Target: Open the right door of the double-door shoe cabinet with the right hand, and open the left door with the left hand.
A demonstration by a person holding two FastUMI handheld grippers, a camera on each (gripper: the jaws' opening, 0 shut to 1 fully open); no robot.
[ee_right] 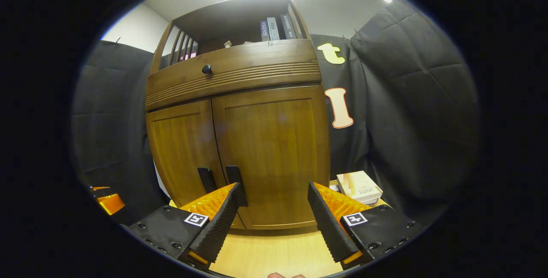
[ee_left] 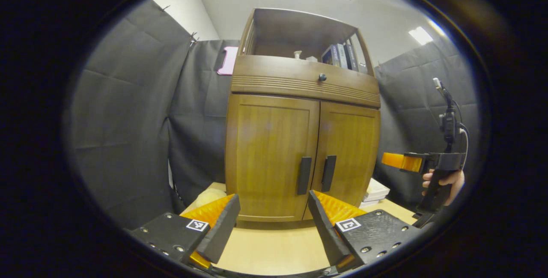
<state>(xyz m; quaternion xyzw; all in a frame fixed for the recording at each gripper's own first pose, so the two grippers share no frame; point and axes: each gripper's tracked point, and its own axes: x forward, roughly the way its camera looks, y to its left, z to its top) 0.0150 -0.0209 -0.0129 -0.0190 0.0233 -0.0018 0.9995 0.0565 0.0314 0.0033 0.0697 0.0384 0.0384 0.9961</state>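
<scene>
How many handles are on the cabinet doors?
2. A black handle on the left door and one on the right door, side by side at the centre seam. The drawer above has a round knob.

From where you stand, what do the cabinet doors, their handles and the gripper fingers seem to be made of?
Cabinet doors: wood or wood veneer, judging by the warm brown grain, with a soft sheen.
Door handles: matte black bars, metal or plastic; I can't tell which.
Right gripper fingers: ridged black pads on orange bodies, probably plastic.
</scene>
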